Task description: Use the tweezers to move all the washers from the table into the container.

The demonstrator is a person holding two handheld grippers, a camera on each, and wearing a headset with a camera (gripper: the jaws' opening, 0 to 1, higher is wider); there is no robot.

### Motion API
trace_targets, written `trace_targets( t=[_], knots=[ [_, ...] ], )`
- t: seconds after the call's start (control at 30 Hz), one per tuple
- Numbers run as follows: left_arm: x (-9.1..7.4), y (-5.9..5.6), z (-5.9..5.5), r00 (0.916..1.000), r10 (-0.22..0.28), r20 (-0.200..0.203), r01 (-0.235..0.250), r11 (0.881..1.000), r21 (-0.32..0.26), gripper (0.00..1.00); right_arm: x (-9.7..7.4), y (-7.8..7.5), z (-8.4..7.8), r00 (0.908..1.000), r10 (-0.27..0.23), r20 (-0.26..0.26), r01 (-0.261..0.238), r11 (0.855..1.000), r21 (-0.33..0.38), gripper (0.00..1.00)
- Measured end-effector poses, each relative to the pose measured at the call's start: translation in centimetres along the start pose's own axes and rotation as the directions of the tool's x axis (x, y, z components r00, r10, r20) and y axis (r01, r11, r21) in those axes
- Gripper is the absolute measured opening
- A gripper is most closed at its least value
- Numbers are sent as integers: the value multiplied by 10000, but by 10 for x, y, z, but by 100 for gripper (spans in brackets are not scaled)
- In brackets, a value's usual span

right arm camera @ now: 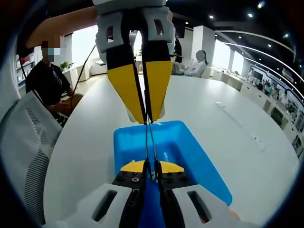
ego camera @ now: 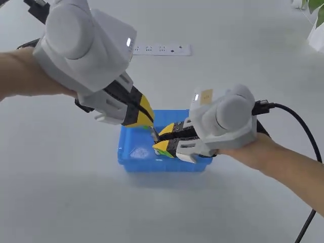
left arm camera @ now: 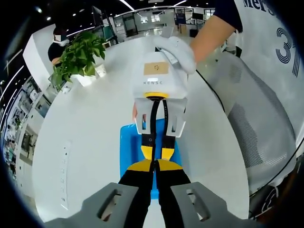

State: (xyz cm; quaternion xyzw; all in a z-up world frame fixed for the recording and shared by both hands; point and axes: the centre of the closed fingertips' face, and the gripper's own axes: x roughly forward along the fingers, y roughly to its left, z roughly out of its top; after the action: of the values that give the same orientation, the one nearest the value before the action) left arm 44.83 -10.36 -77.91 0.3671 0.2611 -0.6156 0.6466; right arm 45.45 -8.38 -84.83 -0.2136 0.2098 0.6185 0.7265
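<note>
In the head view the left gripper (ego camera: 147, 121) came in from the upper left and the right gripper (ego camera: 163, 137) from the right, tip to tip over a blue container (ego camera: 152, 166) on the white bench (ego camera: 61, 177). The thin metal tweezers (ego camera: 154, 133) ran between the tips, above the container's open top. A pale patch on the container floor was too blurred to name. A white power strip (ego camera: 162, 49) lay farther back, and a black cable (ego camera: 298, 126) trailed from the right gripper, whose tan label (ego camera: 206, 96) showed no writing that could be read. In the left gripper view the left gripper (left arm camera: 155, 164) had its yellow-tipped fingers pressed together, meeting the right gripper (left arm camera: 156, 153) head on over the container (left arm camera: 127, 147). The facing housing bore a tan label (left arm camera: 156, 68) and, below it, small dark capitals reading HENSC as far as they could be made out. A shirt (left arm camera: 266, 28) at the upper right carried part of a word, "Mer", and a large 3. A potted plant (left arm camera: 78, 54) stood at the far end of the bench. In the right gripper view the right gripper (right arm camera: 152, 167) was closed to a narrow slot on the two arms of the tweezers (right arm camera: 148, 140), which rose to the left gripper (right arm camera: 146, 118), closed on their other end. The container (right arm camera: 194, 156) lay directly beneath.
</note>
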Motion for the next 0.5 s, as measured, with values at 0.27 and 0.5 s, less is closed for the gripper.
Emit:
trace_targets(
  t=[0.27, 0.5],
  knots=[
    [4, 0, -1, 9999, -80, -90, 80, 10000, 21, 5, 1, 0, -3, 10000, 3, -2, -3, 10000, 100, 11],
    [3, -2, 1, 9999, -71, -96, 72, 10000, 59, 5, -1, -1, -3, 10000, -42, 21, 41, 9996, 278, 12]
  ],
)
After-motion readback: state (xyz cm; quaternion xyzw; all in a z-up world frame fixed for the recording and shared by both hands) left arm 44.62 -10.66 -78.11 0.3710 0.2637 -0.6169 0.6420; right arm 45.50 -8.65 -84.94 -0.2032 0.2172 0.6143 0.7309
